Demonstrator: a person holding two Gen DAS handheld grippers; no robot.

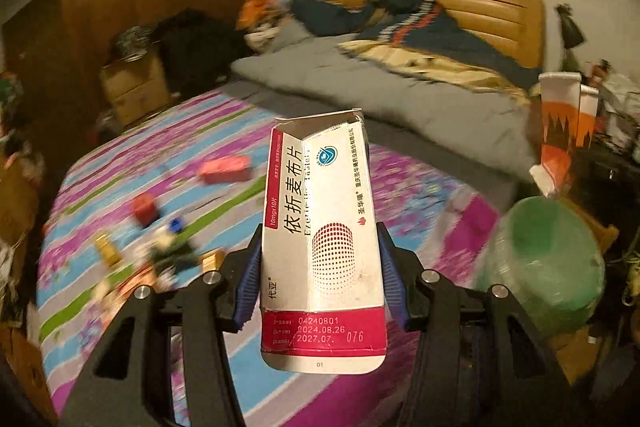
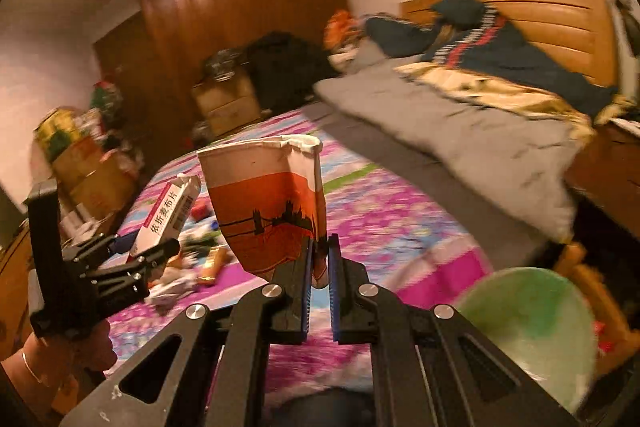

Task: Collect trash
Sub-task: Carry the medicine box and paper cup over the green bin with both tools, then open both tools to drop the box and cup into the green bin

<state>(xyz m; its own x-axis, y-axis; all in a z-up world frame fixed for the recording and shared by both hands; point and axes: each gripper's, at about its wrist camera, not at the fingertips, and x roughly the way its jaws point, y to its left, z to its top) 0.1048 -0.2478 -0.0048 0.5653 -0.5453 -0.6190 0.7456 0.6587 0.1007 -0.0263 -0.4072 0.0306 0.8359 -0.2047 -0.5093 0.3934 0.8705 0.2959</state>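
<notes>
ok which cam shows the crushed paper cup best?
Right wrist view: the paper cup fills the centre, its crumpled wall pinched in the right gripper, rim and skyline print clear. Left wrist view shows the cup only at the right edge, small and blurred, behind the medicine box held by the left gripper.

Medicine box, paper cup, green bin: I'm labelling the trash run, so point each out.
medicine box [image 1: 320, 251]: left wrist view, its white front face.
paper cup [image 2: 260, 203]: right wrist view, its orange printed wall.
green bin [image 2: 532, 331]: right wrist view, its bag-lined inside.
</notes>
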